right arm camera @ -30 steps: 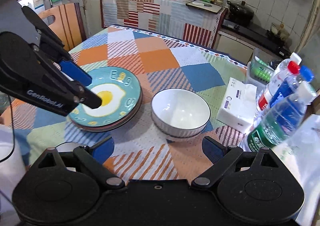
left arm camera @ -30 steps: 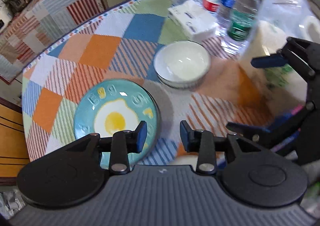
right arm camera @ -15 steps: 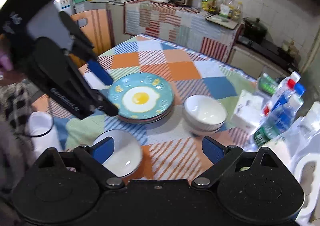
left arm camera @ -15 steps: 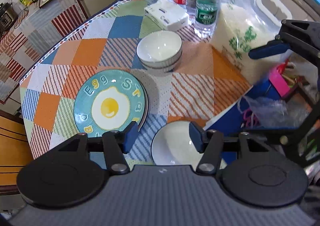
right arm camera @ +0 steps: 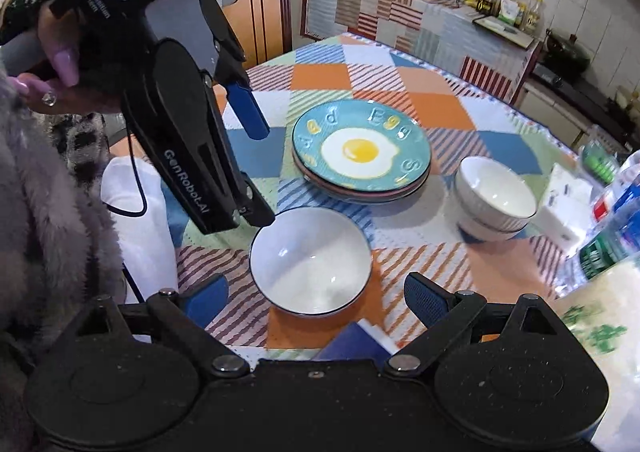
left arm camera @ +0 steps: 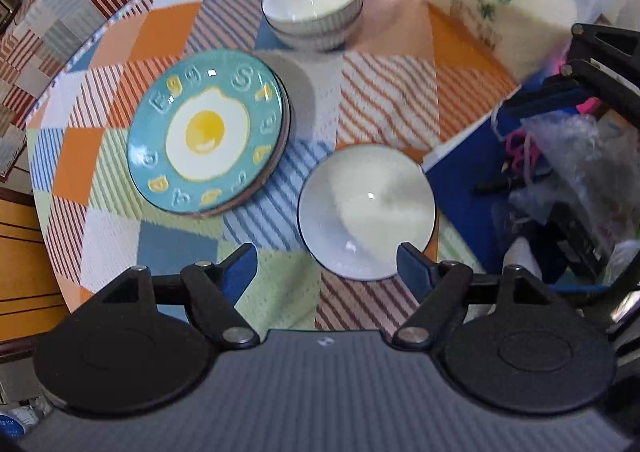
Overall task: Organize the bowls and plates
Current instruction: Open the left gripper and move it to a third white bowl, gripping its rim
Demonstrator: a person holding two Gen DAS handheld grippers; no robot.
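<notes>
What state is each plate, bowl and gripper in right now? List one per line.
egg plate: face up, topping a plate stack.
single bowl: upright, empty, alone on the cloth.
stacked bowls: upright, nested, top one empty.
left gripper: jaws just been opening, nothing between them.
right gripper: open, holding nothing.

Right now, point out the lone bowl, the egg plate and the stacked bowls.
lone bowl [left arm camera: 366, 211]: left wrist view, on its white inner wall.
egg plate [right arm camera: 360, 149]: right wrist view, on the painted yolk.
stacked bowls [right arm camera: 496, 191]: right wrist view, inside the top bowl.
</notes>
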